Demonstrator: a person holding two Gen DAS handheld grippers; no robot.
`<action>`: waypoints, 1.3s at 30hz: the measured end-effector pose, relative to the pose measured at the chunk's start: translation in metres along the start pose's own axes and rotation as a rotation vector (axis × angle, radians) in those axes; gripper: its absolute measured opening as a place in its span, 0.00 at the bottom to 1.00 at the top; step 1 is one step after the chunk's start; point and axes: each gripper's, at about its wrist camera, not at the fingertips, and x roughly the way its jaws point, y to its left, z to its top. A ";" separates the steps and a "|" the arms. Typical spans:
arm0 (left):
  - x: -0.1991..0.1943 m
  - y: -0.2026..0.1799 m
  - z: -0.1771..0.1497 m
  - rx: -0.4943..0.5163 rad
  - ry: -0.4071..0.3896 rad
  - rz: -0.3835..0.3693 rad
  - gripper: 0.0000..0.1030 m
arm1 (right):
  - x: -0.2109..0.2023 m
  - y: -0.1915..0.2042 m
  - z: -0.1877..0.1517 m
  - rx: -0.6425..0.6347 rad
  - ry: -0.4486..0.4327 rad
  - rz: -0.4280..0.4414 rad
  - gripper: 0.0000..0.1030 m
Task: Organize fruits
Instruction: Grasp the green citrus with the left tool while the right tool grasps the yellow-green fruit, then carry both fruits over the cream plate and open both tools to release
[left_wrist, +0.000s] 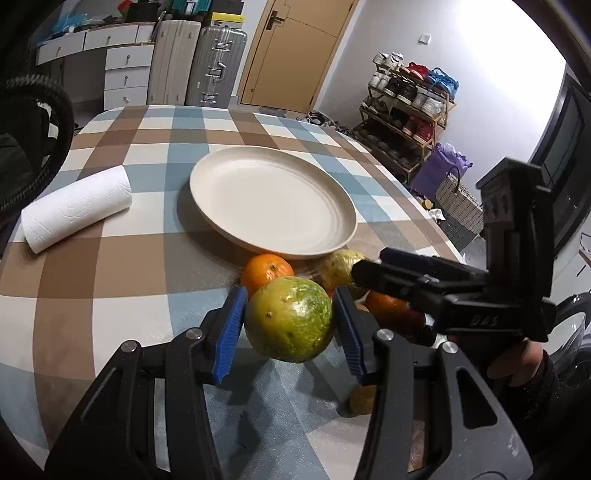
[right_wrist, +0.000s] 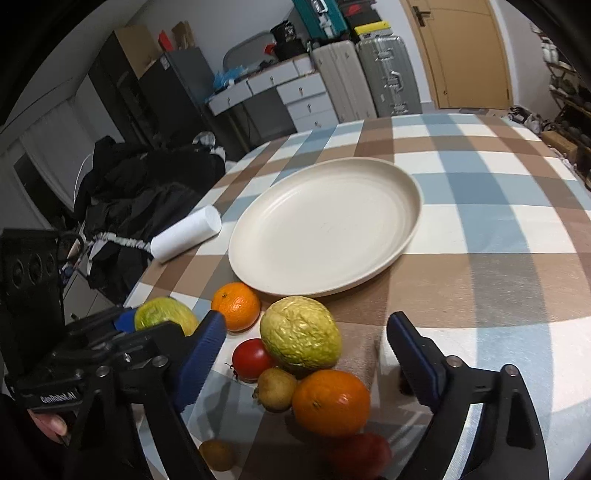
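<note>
- Gripping a green-yellow citrus between the blue pads, my left hand-held gripper is clenched on it, and the fruit appears lifted off the checked bench.
- That same citrus shows at the left of the right wrist view, partly hidden behind my left tool.
- My right hand-held gripper is spread wide and holds nothing; its fingers stand either side of the fruit pile.
- Between those fingers lies a wrinkled yellow fruit, with a red tomato touching its left side and a small brownish fruit just below.
- A large orange sits nearest the right camera, against the brownish fruit.
- A smaller orange rests just beside the rim of the cream plate, which has nothing on it.
- A paper towel roll lies on its side, well left of the plate.
</note>
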 end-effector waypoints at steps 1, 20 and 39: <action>0.000 0.001 0.001 -0.004 -0.002 -0.002 0.44 | 0.002 0.001 0.001 -0.005 0.005 -0.003 0.87; 0.002 0.008 0.011 -0.029 -0.023 0.030 0.44 | 0.019 -0.003 0.005 0.023 0.079 0.032 0.48; 0.018 0.005 0.082 -0.070 -0.084 0.047 0.44 | -0.029 -0.012 0.060 -0.009 -0.158 0.036 0.47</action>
